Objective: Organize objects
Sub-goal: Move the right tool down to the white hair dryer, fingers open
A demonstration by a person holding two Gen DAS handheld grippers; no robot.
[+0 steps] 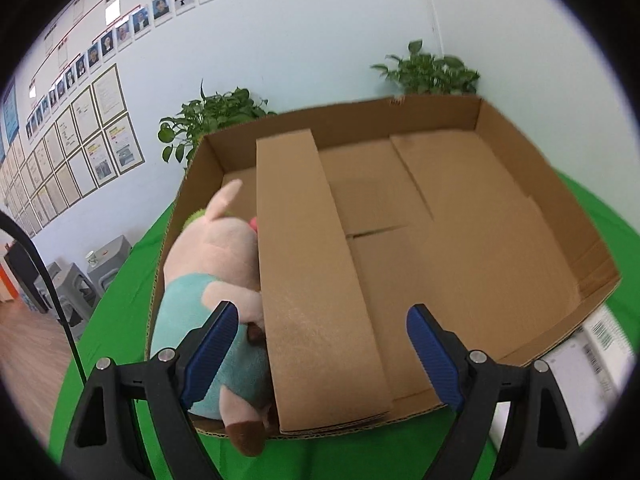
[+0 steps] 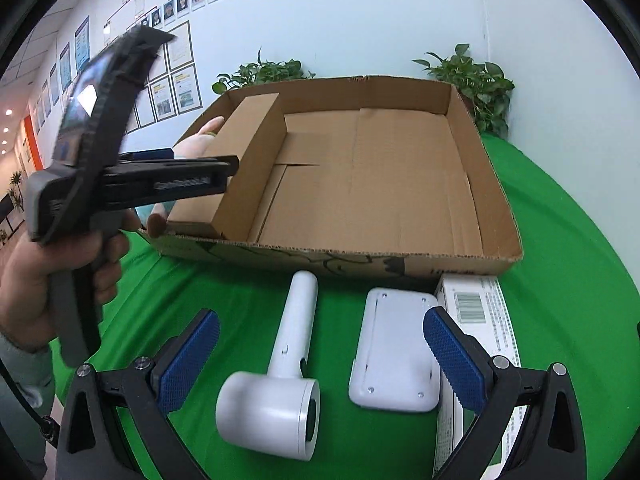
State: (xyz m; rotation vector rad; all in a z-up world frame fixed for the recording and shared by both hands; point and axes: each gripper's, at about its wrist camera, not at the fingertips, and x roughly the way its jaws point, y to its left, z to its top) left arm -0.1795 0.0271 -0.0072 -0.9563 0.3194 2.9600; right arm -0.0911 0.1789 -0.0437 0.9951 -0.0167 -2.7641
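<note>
Matt brown corrugated cardboard box point(image 2: 400, 256) at frame centre; soft pink-and-teal plush toy point(image 1: 216, 280) inside, left; smooth glossy white plastic hair dryer point(image 2: 280, 384) below on matt green cloth point(image 2: 560, 240).

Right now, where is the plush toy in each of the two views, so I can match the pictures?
Left wrist view: the plush toy fills the box's narrow left compartment, low left, by the left gripper's left finger.
Right wrist view: only small parts of it show, middle left, mostly hidden.
Shared landmark: the upright cardboard divider, with the toy on its left.
</note>
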